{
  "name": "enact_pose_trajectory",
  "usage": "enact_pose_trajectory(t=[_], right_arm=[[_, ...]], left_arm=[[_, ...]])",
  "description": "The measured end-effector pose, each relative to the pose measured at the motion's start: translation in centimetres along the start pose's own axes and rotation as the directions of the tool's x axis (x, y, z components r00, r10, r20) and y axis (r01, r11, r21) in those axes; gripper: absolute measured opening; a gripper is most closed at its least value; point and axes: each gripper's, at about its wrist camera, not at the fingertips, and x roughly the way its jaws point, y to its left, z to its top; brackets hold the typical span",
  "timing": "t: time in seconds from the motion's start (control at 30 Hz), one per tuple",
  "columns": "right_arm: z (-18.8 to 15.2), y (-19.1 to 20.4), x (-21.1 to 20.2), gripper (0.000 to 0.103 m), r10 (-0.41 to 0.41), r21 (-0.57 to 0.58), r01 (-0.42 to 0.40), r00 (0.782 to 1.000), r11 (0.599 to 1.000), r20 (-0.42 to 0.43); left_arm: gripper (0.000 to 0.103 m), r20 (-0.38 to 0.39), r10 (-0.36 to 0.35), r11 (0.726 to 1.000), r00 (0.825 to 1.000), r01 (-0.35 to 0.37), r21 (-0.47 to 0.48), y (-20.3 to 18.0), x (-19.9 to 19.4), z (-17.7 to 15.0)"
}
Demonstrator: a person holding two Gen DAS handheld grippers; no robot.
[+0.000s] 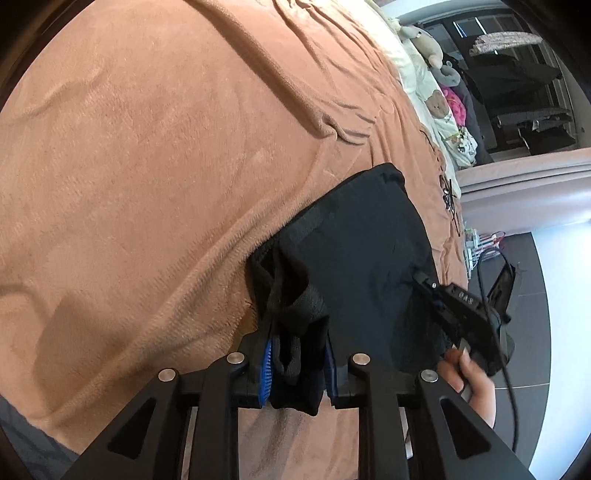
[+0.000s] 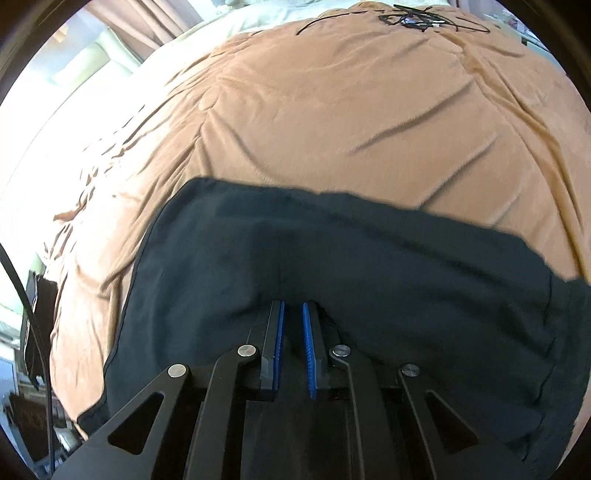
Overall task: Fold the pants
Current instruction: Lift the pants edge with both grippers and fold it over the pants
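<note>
Two claws are at work on one pair of black pants (image 2: 351, 266) spread over a bed. Nearest me, my left claw (image 1: 297, 369) is pinching a bunched, ribbed edge of the fabric between its blue pads (image 1: 267, 363), likely the waistband or a cuff, so that I can carry that end across for a fold. My right claw (image 2: 293, 345) sits low on the cloth with its blue pads nearly together; a narrow gap shows between them, and I cannot tell whether any fabric is caught there. In the left view, my right hand (image 1: 469, 376) wraps that tool's black handle, just beside the pants' near edge. The pants lie mostly flat on the brown blanket (image 2: 332, 129), already doubled into a broad dark panel, which I judge to be partway through folding. Farther off, a tangle of black cable (image 2: 413, 18) rests on the blanket, and beyond it pale bedding (image 1: 417, 70) and soft toys (image 1: 424, 40) mark the bed's far edge.
</note>
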Motion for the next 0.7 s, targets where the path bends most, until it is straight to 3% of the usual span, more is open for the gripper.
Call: enact_pose_trajectory(t=[0.17, 0.3, 0.5, 0.7], right_arm=[[1.5, -0.4, 0.7, 0.007, -0.037, 0.004, 0.037, 0.999, 0.999, 0.026], [1.0, -0.5, -0.1, 0.007, -0.009, 0.002, 0.009, 0.999, 1.000, 0.046], [-2.4, 0.4, -2.0, 0.007, 0.071, -0.015, -0.070, 0.996, 0.997, 0.044], [-6.4, 1.5, -1.8, 0.007, 0.097, -0.038, -0.096, 0.995, 0.995, 0.013]], left_arm=[[0.021, 0.005, 0.017, 1.000, 1.000, -0.017, -0.013, 0.5, 0.6, 0.3], [0.010, 0.022, 0.010, 1.000, 1.000, -0.010, 0.002, 0.4, 0.1, 0.2], [0.007, 0.044, -0.031, 0.999, 0.999, 0.030, 0.016, -0.1, -1.2, 0.0], [0.006, 0.073, -0.085, 0.995, 0.994, 0.080, 0.066, -2.3, -2.5, 0.3]])
